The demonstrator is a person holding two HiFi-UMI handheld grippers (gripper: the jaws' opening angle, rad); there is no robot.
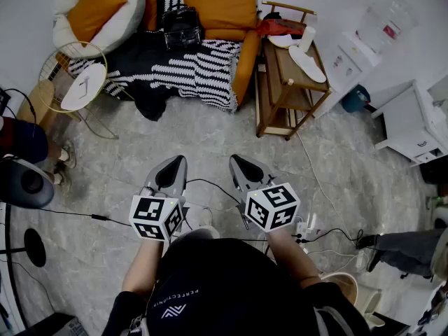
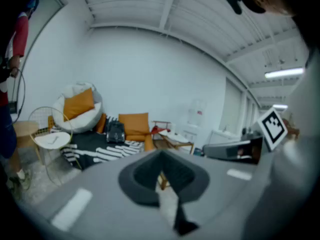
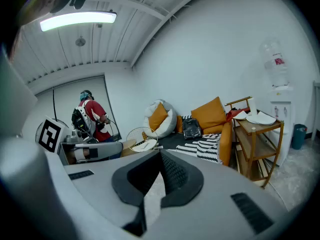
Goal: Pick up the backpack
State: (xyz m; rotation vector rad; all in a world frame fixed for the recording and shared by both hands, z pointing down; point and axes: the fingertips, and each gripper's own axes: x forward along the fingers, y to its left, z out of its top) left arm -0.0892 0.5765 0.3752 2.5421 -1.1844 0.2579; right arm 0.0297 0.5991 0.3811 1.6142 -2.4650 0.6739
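Head view: backpack point(image 1: 182, 26), floor cable point(image 1: 98, 217); right gripper view adds ceiling lamp point(image 3: 77, 20).

Open grey floor point(image 1: 210, 131) reaches the sofa point(image 1: 203, 75) front, crossed only by thin cables point(image 1: 210, 183) close to the person. The backpack point(image 1: 182, 26) stands upright against the sofa's back with its top and front unobstructed. A large orange cushion point(image 1: 220, 5) sits just beside it on the right. A black garment point(image 1: 148, 102) hangs off the seat edge left of centre. A wooden rack point(image 1: 287, 82) flanks the sofa's right end. A wire side table point(image 1: 75, 82) stands at its left corner, narrowing that side.
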